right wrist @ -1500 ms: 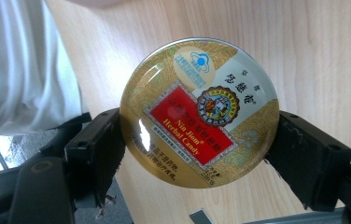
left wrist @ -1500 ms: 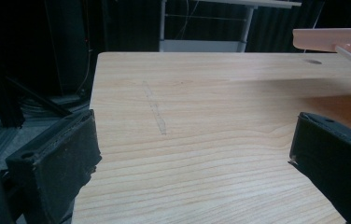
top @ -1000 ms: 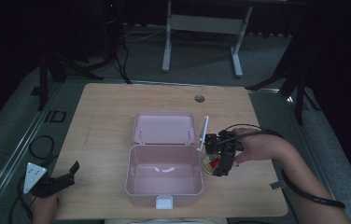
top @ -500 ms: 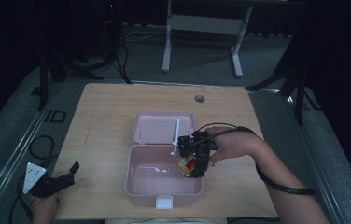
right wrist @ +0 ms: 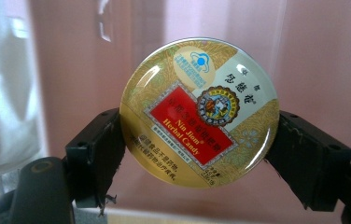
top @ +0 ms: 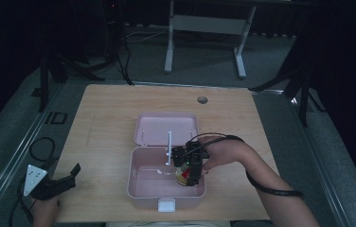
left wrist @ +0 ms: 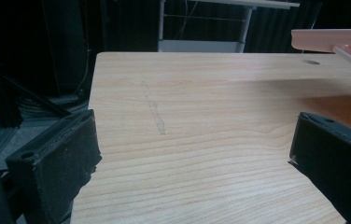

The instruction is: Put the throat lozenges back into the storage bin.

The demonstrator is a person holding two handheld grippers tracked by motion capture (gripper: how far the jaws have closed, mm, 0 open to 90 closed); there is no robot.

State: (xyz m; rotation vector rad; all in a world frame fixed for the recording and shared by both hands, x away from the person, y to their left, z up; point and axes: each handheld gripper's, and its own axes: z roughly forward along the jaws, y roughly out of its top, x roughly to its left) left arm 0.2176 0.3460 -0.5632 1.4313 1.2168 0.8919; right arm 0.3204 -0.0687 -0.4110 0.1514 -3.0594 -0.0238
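Over the open pink box (top: 140, 187), I am holding the round candy tin (right wrist: 199, 112) in my right tongs (top: 189, 166), jaws pinching its rim at opposite sides, lid facing the camera. It is looking light, stiff and glossy, so I am judging it slippery; gripping across the widest part seems safest. My left tongs (top: 60, 183) are resting spread at the table's (top: 100, 123) near-left corner, holding nothing.

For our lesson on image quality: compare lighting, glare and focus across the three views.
High view: dim, with a dark surround; the wooden table is lit and the pink box stays readable. Left gripper view: sharp wood grain, soft shadow at the right. Right gripper view: bright glare spots on the candy tin, crisp label, blurred pink background.
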